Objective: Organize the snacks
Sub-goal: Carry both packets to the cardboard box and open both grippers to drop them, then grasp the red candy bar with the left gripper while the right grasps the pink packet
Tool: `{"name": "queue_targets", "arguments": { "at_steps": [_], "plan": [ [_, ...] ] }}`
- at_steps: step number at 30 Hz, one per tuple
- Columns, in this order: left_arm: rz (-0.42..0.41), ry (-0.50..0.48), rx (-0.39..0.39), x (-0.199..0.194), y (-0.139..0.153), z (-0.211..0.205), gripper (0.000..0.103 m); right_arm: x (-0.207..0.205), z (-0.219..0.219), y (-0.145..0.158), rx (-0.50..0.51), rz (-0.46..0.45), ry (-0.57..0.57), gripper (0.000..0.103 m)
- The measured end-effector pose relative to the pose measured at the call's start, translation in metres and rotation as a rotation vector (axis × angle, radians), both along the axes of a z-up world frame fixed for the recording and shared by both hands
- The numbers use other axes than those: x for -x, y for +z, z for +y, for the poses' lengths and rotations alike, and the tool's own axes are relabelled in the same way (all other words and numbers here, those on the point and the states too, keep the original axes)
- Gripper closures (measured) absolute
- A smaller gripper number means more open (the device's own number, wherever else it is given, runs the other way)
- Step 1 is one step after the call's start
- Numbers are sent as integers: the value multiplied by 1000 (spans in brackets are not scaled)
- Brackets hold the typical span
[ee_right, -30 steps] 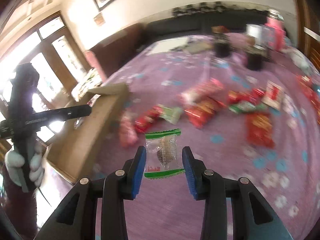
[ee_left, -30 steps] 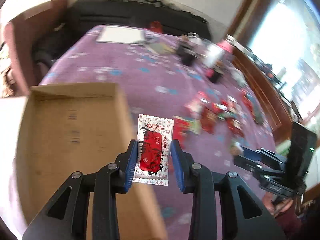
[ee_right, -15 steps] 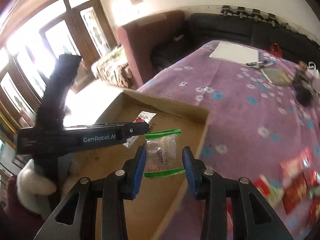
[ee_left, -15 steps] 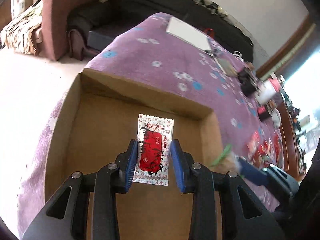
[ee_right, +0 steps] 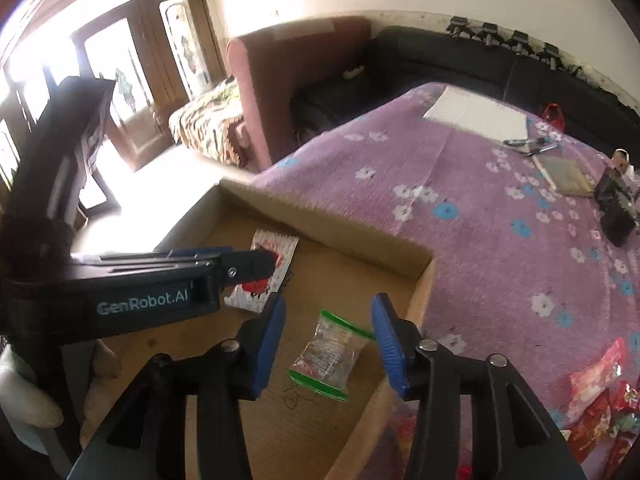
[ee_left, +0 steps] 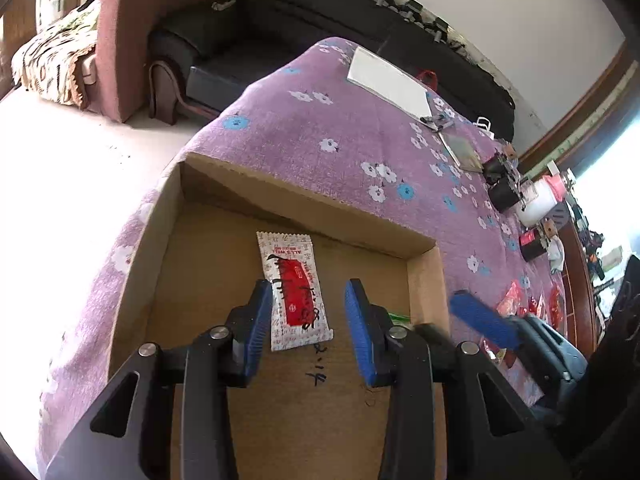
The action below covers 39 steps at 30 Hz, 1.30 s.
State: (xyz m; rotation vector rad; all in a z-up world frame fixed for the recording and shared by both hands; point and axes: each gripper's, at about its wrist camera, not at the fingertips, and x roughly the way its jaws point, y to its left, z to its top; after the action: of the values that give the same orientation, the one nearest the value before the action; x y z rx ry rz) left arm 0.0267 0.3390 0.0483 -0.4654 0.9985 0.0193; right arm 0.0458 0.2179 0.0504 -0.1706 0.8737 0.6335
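Note:
An open cardboard box (ee_left: 304,208) sits at the near corner of the purple flowered table. My left gripper (ee_left: 308,312) is open above the box floor; a red-and-white snack packet (ee_left: 294,288) lies loose on the floor between its fingers. My right gripper (ee_right: 328,340) is open over the same box; a clear packet with green ends (ee_right: 328,356) lies loose on the box floor (ee_right: 280,420) below it. The left gripper (ee_right: 248,264) shows in the right wrist view over the red-and-white packet (ee_right: 268,280). The right gripper's blue fingertip (ee_left: 480,320) shows in the left wrist view.
Several red snack packets (ee_right: 600,400) lie on the tablecloth to the right of the box. White paper (ee_left: 388,80), a notebook (ee_left: 460,148), black cups (ee_left: 504,192) and a bottle (ee_left: 540,200) stand farther back. A black sofa (ee_left: 320,12) and an armchair (ee_right: 296,72) lie beyond the table edge.
Both grippers moved from the snack pile over the box, then opened. The red-and-white packet and the green-ended packet dropped onto the box floor.

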Motion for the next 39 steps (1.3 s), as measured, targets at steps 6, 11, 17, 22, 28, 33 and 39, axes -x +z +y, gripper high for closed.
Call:
{"name": "queue_targets", "arguments": {
  "at_steps": [6, 11, 17, 22, 28, 33, 39],
  "plan": [
    [-57, 8, -63, 28, 32, -12, 68, 22, -57, 40, -58, -111, -91, 36],
    [-132, 8, -21, 64, 57, -33, 36, 39, -137, 53, -132, -130, -174, 11],
    [-174, -75, 1, 93, 58, -79, 35, 41, -189, 10, -30, 33, -267, 27],
    [-160, -115, 34, 103, 51, -104, 35, 40, -190, -18, -75, 144, -272, 44],
    [-185, -100, 15, 120, 61, -104, 35, 39, -145, -18, -115, 123, -187, 46],
    [-180, -72, 21, 125, 59, -95, 35, 37, -94, -27, 18, 52, -83, 65],
    [-178, -74, 17, 123, 59, -94, 35, 30, -90, -50, 71, 109, -79, 77]
  ]
}}
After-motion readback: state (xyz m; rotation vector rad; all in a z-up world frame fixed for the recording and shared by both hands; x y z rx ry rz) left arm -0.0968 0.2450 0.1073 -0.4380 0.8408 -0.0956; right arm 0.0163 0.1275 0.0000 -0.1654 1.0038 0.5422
